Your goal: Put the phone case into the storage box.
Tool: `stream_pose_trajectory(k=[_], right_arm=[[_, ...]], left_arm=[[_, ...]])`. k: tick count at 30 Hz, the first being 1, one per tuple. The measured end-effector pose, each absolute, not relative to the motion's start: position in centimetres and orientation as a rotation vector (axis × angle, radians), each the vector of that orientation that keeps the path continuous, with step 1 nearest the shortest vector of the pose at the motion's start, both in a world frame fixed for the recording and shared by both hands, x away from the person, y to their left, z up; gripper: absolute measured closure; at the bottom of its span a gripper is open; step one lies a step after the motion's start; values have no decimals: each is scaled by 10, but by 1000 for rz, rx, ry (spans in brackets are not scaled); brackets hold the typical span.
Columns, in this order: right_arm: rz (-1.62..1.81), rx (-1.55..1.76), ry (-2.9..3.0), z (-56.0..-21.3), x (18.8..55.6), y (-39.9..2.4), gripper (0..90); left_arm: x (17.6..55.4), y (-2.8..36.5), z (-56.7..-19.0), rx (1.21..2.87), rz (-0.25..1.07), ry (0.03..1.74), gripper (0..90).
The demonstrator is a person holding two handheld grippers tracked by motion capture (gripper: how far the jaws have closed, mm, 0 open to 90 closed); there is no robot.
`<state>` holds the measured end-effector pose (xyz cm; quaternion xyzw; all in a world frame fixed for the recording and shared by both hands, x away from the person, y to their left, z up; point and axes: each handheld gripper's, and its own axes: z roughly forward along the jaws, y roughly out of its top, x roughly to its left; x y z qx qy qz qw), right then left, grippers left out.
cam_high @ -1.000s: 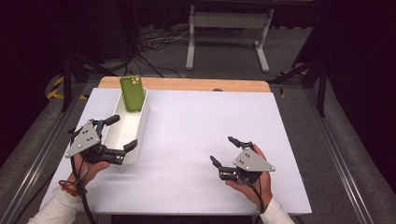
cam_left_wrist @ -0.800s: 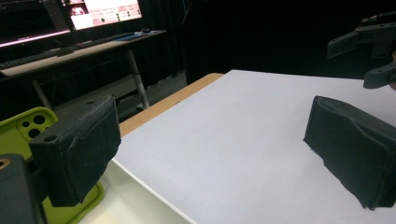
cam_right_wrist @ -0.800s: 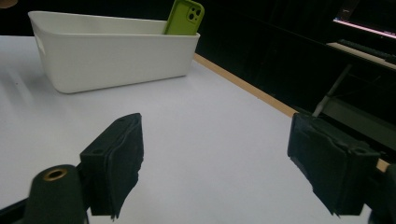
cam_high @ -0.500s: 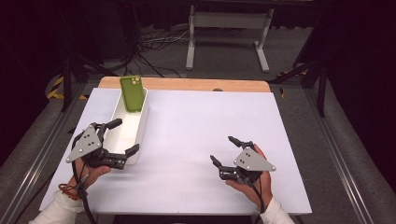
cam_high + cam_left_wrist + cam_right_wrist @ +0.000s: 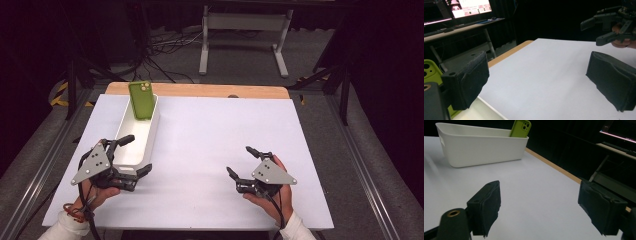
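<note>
**A:** Where is the phone?

**B:** The green phone stands tilted at the far end of the white bin, leaning against the end wall with its camera end sticking up over the rim. The bin lies lengthwise along the left part of the white table. In the right gripper view the phone pokes up behind the bin's far corner.

**A:** And the left gripper?

**B:** The left gripper sits at the near end of the bin, held in the left hand. Its jaws are spread wide, one over the bin's inside and the other just past the near end wall, so they straddle that end. Nothing is between them. In the left gripper view the pads stand far apart with bare table between, and a bit of the green phone shows at the left edge.

**A:** The right one?

**B:** The right gripper is well apart from the bin, low over the near right part of the table in the right hand. Its jaws are also wide apart and hold nothing.
</note>
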<state>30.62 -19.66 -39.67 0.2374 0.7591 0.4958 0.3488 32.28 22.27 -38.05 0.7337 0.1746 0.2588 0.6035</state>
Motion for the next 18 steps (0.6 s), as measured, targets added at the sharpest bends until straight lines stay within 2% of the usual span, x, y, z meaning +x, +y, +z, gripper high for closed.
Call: stream_pose_trajectory(k=[18], right_arm=[[1273, 591, 1971, -397, 303, -195, 197]], left_arm=[[314, 214, -390, 1713, 562, 395, 52]])
